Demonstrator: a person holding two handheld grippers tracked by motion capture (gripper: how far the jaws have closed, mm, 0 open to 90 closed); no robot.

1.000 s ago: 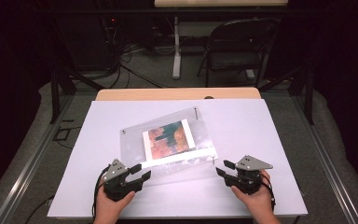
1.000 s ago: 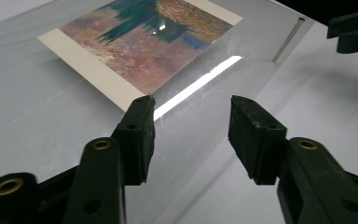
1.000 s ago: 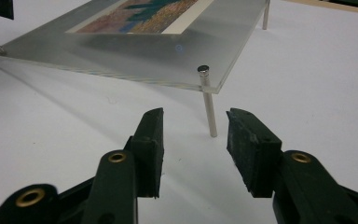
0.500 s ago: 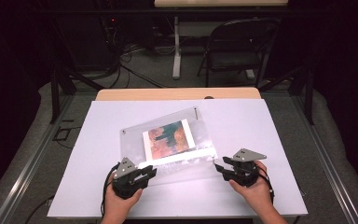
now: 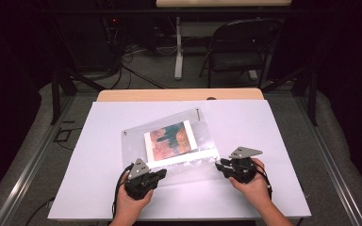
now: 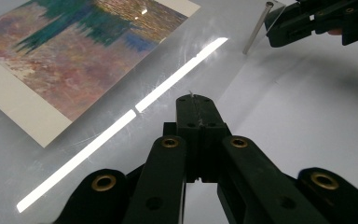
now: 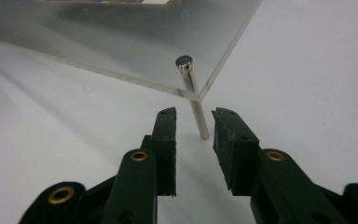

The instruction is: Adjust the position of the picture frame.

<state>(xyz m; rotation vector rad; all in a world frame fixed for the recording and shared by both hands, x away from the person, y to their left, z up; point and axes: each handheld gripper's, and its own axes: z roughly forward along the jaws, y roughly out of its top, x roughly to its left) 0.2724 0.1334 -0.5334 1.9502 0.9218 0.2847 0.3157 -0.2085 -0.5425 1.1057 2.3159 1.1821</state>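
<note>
— How is the left claw (image 6: 196,100) seen?

— It is clenched on the near edge of the clear acrylic frame (image 5: 202,129), which is raised off the white worktop (image 5: 99,188). A painted print (image 6: 81,44) is enclosed in the frame, ahead and to the left.

— And the right claw (image 7: 194,116)?

— It is released, its jaws set either side of a metal pin (image 7: 191,88) at the frame's corner, untouched.

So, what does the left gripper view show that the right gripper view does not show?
Left gripper view: the colourful painted print with a white border and the left claw, shut. Right gripper view: the right claw, open on both sides of the thin metal pin, and the pin's round head on top. Both views: the clear acrylic panel, the pin and the white table.
</note>
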